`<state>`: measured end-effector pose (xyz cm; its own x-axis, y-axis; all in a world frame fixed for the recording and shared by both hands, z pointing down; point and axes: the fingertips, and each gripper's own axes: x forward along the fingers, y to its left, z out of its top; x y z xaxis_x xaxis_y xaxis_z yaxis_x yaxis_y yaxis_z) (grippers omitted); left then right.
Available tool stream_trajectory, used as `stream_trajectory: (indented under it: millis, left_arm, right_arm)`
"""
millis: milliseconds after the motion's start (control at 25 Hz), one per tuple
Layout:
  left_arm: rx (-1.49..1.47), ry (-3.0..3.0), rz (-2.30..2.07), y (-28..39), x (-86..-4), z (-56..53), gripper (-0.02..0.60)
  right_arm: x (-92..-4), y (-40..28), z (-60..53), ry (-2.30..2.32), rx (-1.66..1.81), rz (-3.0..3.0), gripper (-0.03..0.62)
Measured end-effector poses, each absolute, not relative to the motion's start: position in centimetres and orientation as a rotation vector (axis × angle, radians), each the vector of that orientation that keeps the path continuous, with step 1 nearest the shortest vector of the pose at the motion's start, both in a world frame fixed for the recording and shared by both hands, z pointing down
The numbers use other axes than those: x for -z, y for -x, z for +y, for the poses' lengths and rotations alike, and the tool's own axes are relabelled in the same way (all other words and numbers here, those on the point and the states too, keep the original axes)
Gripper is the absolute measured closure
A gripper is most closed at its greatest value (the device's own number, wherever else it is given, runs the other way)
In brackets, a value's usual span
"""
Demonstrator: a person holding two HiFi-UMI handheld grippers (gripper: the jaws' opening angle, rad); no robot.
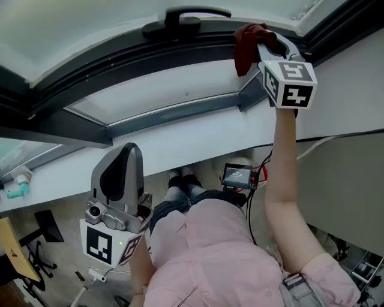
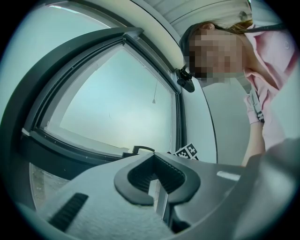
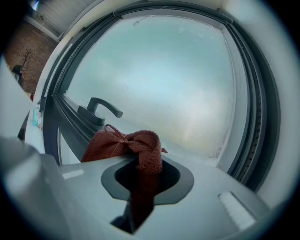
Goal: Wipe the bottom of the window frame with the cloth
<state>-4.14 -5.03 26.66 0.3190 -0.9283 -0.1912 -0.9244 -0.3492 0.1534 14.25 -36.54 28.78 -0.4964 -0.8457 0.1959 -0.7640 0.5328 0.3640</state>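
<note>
Right claw clenched on a red cloth, cloth up at the dark window frame near the handle, left claw low down, pinched shut, holding nothing

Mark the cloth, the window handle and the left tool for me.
cloth [image 3: 143, 146], right gripper view, on its bunched red knot.
window handle [image 1: 180, 25], head view, on its black base.
left tool [image 2: 158, 187], left gripper view, midway between its fingertips.

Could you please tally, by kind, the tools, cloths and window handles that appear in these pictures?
tools: 2, the left tool and the right tool
cloth: 1
window handle: 1
Total: 4
</note>
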Motion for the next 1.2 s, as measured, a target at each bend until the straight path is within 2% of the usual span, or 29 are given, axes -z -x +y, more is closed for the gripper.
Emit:
stream_trajectory:
  millis: [560,1200]
  left_arm:
    - [0.447,-2.595,-1.695,8.3,-26.7,-2.3,0.581]
    - [0.624,-2.637,-1.566,9.3,-25.9,-3.8,0.581]
  right_arm:
    - [-28.8,-14.0,-36.5,-1.432,0.379,-2.264,0.540]
    - [-28.9,-13.7,-36.5,-1.444,0.435,-2.101,0.548]
